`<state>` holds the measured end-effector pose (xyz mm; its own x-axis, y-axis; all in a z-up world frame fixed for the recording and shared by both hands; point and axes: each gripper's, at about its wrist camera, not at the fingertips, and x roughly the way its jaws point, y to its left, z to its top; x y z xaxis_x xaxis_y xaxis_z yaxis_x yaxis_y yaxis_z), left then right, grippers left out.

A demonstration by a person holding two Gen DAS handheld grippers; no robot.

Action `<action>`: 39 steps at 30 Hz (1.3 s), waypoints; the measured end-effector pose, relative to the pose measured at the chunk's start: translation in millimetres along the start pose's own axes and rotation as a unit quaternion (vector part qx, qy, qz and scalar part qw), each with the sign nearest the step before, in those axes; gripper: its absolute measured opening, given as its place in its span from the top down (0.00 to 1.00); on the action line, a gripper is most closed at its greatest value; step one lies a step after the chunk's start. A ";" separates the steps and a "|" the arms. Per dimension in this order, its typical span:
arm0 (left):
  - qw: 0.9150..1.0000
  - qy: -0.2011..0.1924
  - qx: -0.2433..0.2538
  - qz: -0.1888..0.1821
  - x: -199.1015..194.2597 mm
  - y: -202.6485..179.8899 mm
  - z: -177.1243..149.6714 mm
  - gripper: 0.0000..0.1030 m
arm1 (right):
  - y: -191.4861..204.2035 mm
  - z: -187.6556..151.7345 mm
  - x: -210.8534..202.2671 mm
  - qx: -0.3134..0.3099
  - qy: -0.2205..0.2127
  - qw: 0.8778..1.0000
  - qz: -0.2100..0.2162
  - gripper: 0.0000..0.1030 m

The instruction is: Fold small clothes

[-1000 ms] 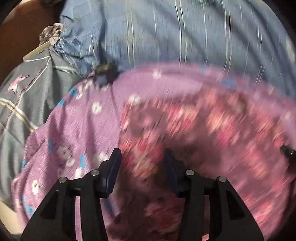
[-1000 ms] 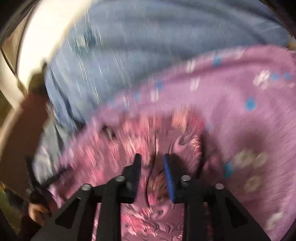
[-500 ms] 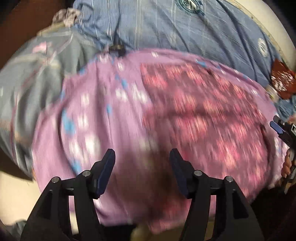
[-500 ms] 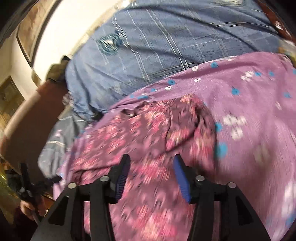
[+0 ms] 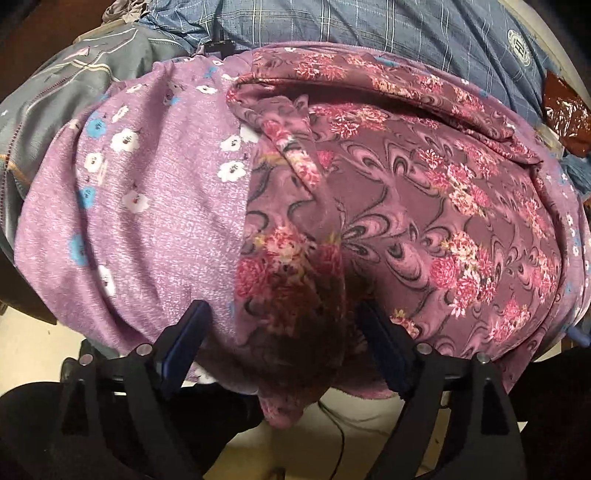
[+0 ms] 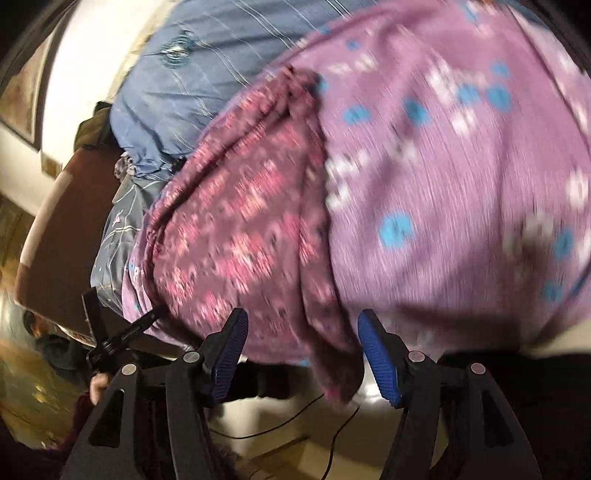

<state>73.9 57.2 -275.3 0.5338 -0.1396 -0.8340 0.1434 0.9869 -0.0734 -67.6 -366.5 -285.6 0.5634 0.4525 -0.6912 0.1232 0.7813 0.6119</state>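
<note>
Maroon floral-print garment (image 5: 388,206) lies spread ahead of my left gripper (image 5: 280,332) on the lilac flowered blanket (image 5: 155,206), near hem drooping between its opening jaws, ungripped. My right gripper (image 6: 303,350) likewise opening, empty. One fold apparently laid; more remain.

Motion blur smears the maroon floral garment (image 6: 236,236) and lilac blanket (image 6: 461,192) in the right wrist view.

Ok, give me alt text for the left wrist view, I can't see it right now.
A maroon floral garment lies spread over a lilac flowered cloth on a blue checked bedcover. The left gripper hangs at the near edge, jaws opening, with the garment's drooping hem between them but not pinched.
</note>
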 end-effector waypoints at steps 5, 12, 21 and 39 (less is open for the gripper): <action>0.999 -0.014 0.024 -0.031 -8.1 0.5 -5.1 0.50 | 3.1 -11.8 46.7 0.006 0.080 0.997 -0.005 0.37; 0.996 0.001 -0.023 -0.084 -24.2 28.7 -17.7 0.60 | 12.5 -32.4 127.4 -0.024 0.171 0.976 -0.130 0.43; 0.991 0.029 -0.122 -0.036 -31.4 38.6 -70.9 0.19 | 49.3 -30.7 84.1 -0.100 0.106 0.988 -0.049 0.97; 0.986 0.090 -0.132 0.052 47.9 16.9 -75.2 0.93 | 59.4 -36.3 50.3 -0.113 0.083 0.990 0.031 0.97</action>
<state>39.2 73.2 -357.6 0.3734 -0.0436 -0.9266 -0.1397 0.9849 -0.1026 -61.5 -281.7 -297.9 0.4193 0.5533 -0.7198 -0.1038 0.8168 0.5674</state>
